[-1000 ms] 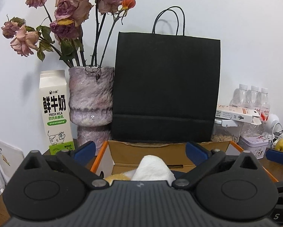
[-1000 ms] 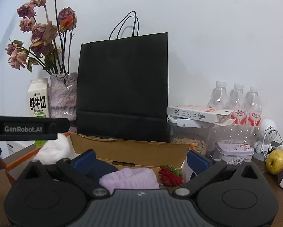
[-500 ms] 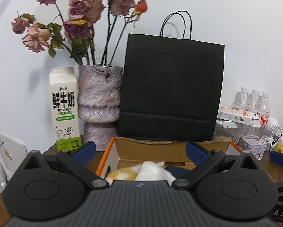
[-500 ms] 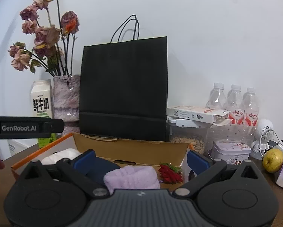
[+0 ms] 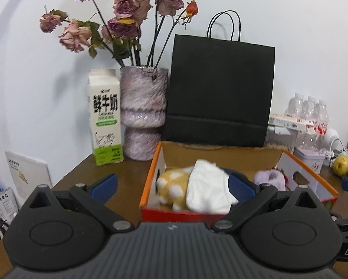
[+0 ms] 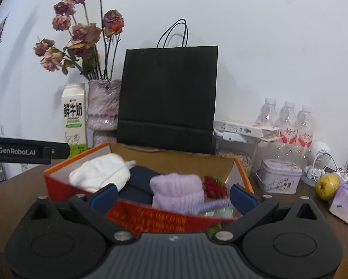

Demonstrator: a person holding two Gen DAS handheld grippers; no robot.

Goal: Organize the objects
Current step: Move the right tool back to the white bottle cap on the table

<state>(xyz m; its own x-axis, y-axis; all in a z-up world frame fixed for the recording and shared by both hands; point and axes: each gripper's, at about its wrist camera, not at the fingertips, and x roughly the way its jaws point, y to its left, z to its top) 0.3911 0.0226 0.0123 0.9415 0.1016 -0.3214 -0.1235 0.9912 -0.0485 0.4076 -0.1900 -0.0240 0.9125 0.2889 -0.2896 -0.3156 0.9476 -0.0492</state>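
Orange-rimmed cardboard box [image 5: 153, 166] sits on the brown table [image 5: 127, 172], open at the top, and both grippers face it level from the near side, pointed toward the white wall.

From the left wrist view, the left gripper [image 5: 172, 184] has its blue-padded fingers spread wide with nothing between them; the box's near left corner lies in the gap. Inside the box, a white rolled cloth [image 5: 207, 189] lies at about 12 o'clock from the gripper, resting against a yellow dotted cloth [image 5: 171, 182] at its 9 o'clock side. A navy item [image 5: 240, 184] lies on its 3 o'clock side, and a lavender roll [image 5: 269, 179] sits farther toward 2 o'clock.

From the right wrist view, the right gripper [image 6: 174, 194] is likewise spread wide and empty, its fingers straddling the box's red front wall. The lavender roll [image 6: 178, 189] is directly ahead, with a red strawberry-like item [image 6: 214, 186] touching it at 3 o'clock and the white cloth [image 6: 99, 174] at 10 o'clock.

Behind the box stand a black paper bag [image 6: 168, 95], a mottled vase [image 5: 142, 111] of dried roses and a milk carton [image 5: 105, 116]. At 3 o'clock are water bottles [image 6: 287, 121], a tin [image 6: 278, 177] and a yellow-green fruit [image 6: 327, 186].
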